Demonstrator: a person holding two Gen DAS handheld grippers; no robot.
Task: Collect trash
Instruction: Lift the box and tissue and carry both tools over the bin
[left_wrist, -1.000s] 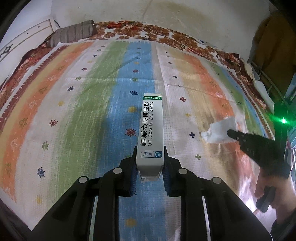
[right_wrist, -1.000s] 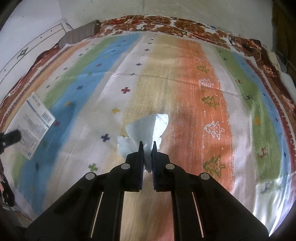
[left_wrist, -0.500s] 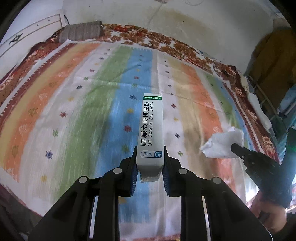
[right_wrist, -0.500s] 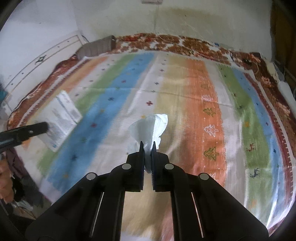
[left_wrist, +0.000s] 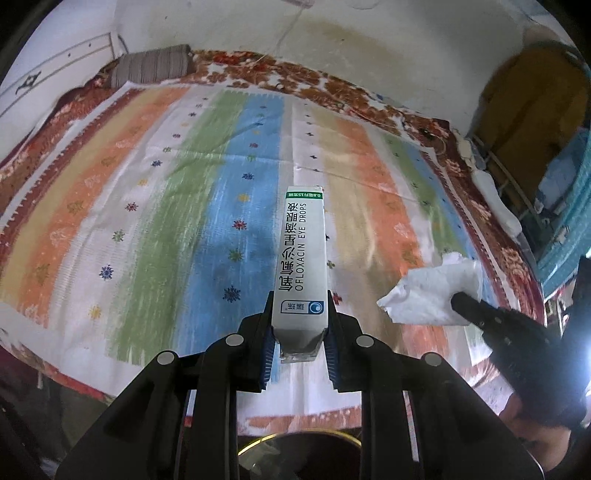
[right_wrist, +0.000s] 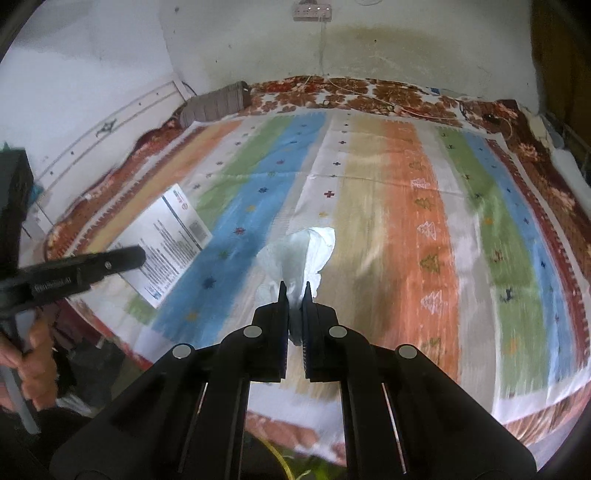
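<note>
Left gripper (left_wrist: 298, 334) is clamped on the near end of a white eye drops carton (left_wrist: 303, 264), its blue pads (left_wrist: 268, 349) pressing both long sides so that the carton projects forward, level, above the striped blanket (left_wrist: 177, 206). Gripping at one end leaves most of the carton's length free, which in my judgement suits dropping it end-first into a container. Right gripper (right_wrist: 294, 291) is closed on a crumpled white tissue (right_wrist: 303, 251), the paper pinched in a narrow slit between the jaws and fanning out ahead of them. Both items are lifted off the bed surface; neither touches the blanket.

Surroundings: a striped cushion (left_wrist: 151, 70) lies at the far edge of the bed against the wall; a socket strip (right_wrist: 312, 11) hangs on the wall above; a floral underlay (left_wrist: 332, 83) borders the blanket. No further loose rubbish is apparent on the blanket, though motion blur limits certainty at the margins.

Below the left gripper a round rim with a yellowish edge (left_wrist: 299, 441) is partly visible; whether it is the bin cannot be confirmed. The grippers themselves mask most of that area, so the drop point would need sighting first. The two tools are near each other; care against collision is advised.
</note>
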